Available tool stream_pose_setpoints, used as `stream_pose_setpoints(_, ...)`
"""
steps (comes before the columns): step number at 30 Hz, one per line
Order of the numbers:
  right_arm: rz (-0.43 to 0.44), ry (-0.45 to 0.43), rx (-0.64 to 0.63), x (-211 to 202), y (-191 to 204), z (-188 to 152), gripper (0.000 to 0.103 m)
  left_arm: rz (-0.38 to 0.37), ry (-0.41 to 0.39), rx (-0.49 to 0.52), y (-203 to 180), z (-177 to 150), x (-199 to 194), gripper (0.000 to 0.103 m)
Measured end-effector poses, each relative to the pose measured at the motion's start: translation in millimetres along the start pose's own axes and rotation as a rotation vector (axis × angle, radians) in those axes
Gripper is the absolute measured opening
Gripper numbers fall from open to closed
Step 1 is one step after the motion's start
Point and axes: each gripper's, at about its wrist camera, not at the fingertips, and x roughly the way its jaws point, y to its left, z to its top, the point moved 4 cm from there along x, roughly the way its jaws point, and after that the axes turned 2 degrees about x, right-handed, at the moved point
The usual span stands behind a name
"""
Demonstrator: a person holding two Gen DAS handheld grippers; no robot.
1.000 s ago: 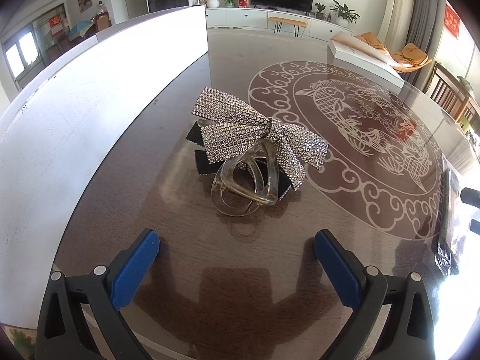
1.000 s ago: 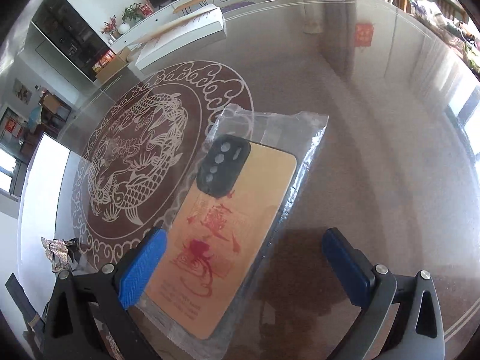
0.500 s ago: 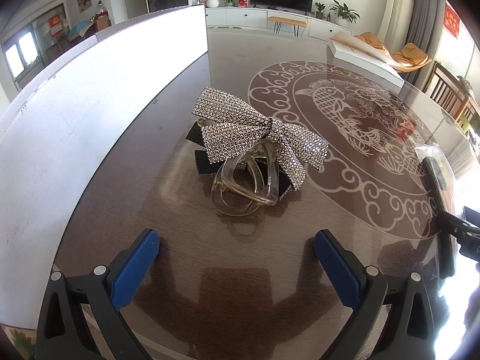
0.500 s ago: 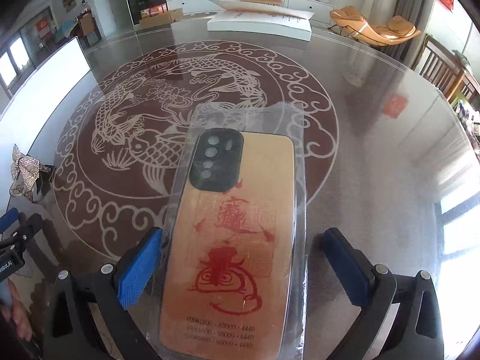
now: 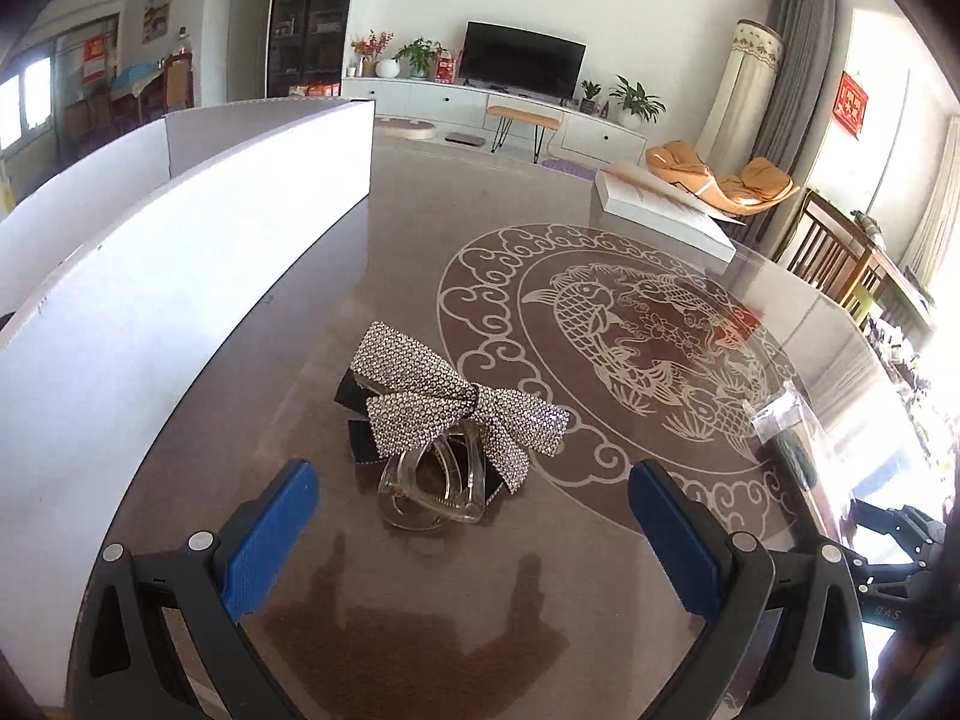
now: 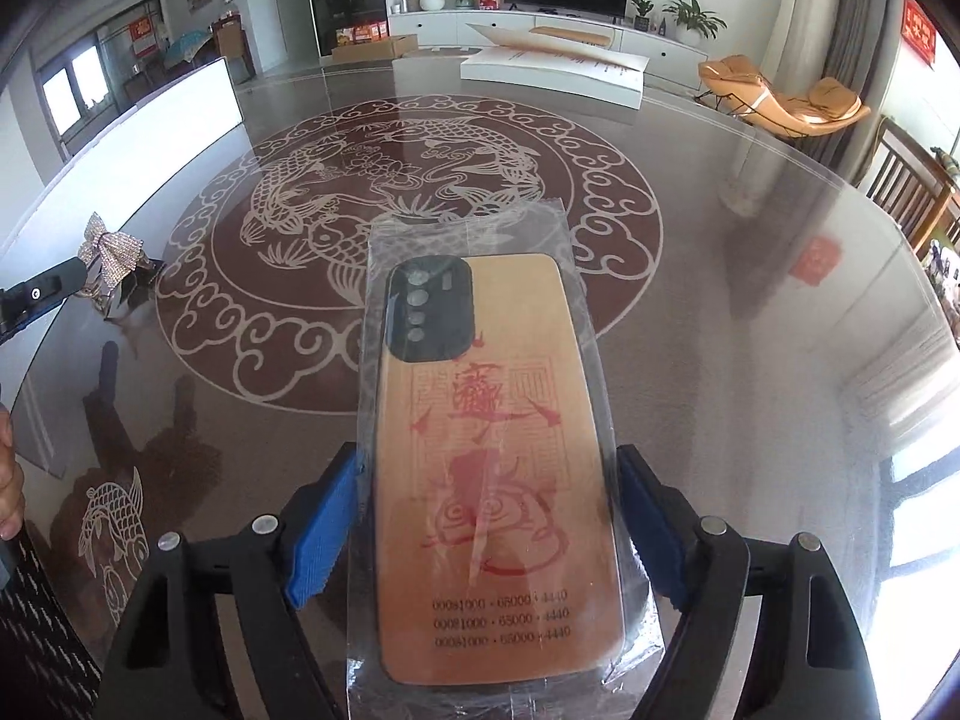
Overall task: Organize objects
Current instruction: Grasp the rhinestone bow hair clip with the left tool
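Observation:
A rhinestone bow hair clip (image 5: 456, 402) lies on a clear claw clip (image 5: 432, 486) on the brown glass table (image 5: 408, 228). My left gripper (image 5: 471, 480) hovers just before them, open, nothing between its blue pads. In the right wrist view a tan phone case with red print (image 6: 498, 450), sealed in a clear bag, lies flat on the table. My right gripper (image 6: 489, 468) straddles its near half. Its jaws are closing, the pads at the bag's side edges with the case between them. The bow (image 6: 114, 252) and the left gripper (image 6: 36, 294) show far left.
A tall white board (image 5: 180, 276) stands along the table's left side. A flat white box (image 6: 552, 69) lies at the far edge. The carp medallion (image 6: 408, 192) marks the table's middle. A person's hand (image 6: 9, 480) shows at the left edge.
The right gripper rolled into line with the phone case, and its jaws narrowed onto the bag's edges. The left view lifted and tilted up, so the clips sit lower in frame.

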Motion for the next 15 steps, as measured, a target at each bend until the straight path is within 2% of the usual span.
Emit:
stream_pose_setpoints(3,0.013,0.013,-0.018,-1,1,-1,0.080,0.091,0.041,0.024,0,18,21,0.103)
stream_pose_setpoints(5,0.022,0.028,-0.031,-2,1,-2,0.077,0.087,0.081,0.010,6,23,38,0.103)
stream_pose_setpoints(6,0.027,0.037,-0.036,-3,1,-2,0.077,0.063,0.091,0.013,8,23,43,0.086)
stream_pose_setpoints(7,0.033,0.046,-0.039,-4,0,-4,0.077,0.045,0.073,0.022,10,22,43,0.086)
stream_pose_setpoints(8,0.042,0.053,-0.038,-5,0,-5,0.077,0.026,0.047,0.037,10,23,39,0.069)
stream_pose_setpoints(9,0.057,0.058,-0.030,-8,-2,-7,0.077,0.031,0.045,0.060,9,23,35,0.060)
stream_pose_setpoints(11,0.100,0.062,0.006,-13,-5,-13,0.077,0.004,0.039,0.078,10,21,26,0.054)
stream_pose_setpoints(15,0.235,0.070,0.148,-21,-20,-16,0.077,-0.014,0.022,0.084,17,14,10,0.052)
